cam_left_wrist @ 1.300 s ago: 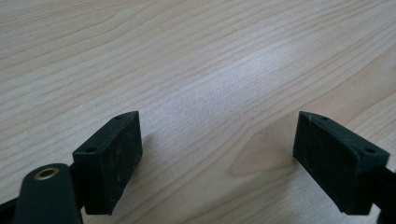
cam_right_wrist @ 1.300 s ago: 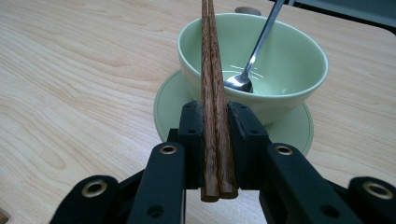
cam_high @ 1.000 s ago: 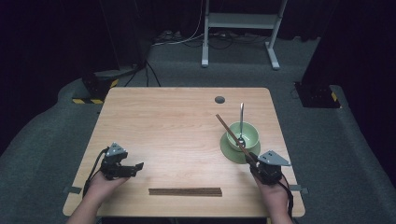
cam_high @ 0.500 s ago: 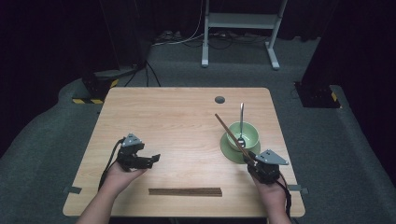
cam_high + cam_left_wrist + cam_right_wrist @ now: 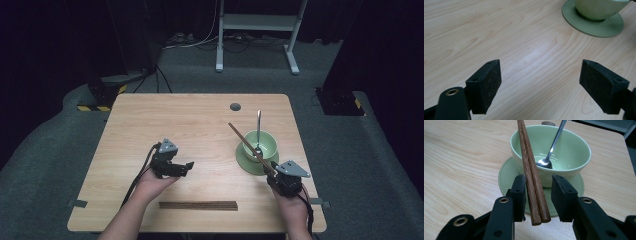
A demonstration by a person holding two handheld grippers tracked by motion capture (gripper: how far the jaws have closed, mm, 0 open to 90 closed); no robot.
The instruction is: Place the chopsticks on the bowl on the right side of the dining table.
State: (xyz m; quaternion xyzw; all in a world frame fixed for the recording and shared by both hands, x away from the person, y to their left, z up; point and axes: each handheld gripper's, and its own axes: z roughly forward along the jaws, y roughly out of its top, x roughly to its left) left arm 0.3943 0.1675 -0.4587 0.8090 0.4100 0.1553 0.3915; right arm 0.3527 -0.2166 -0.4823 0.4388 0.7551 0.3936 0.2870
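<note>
Your left claw [image 5: 188, 165], jaws wide apart and empty, has slid right from the counter's [image 5: 200, 120] left side toward the bowl [image 5: 260, 145], while your right claw [image 5: 538, 195] brackets the chopsticks [image 5: 530, 167] leaning on its rim, contact unclear—probably a handover.

The bowl [image 5: 564, 152] and the plate [image 5: 506, 176] under it are light green. The sticks [image 5: 531, 175] are dark brown, the spoon [image 5: 549, 157] is shiny silver, and the table [image 5: 190, 125] is pale wood with wavy lines.
</note>
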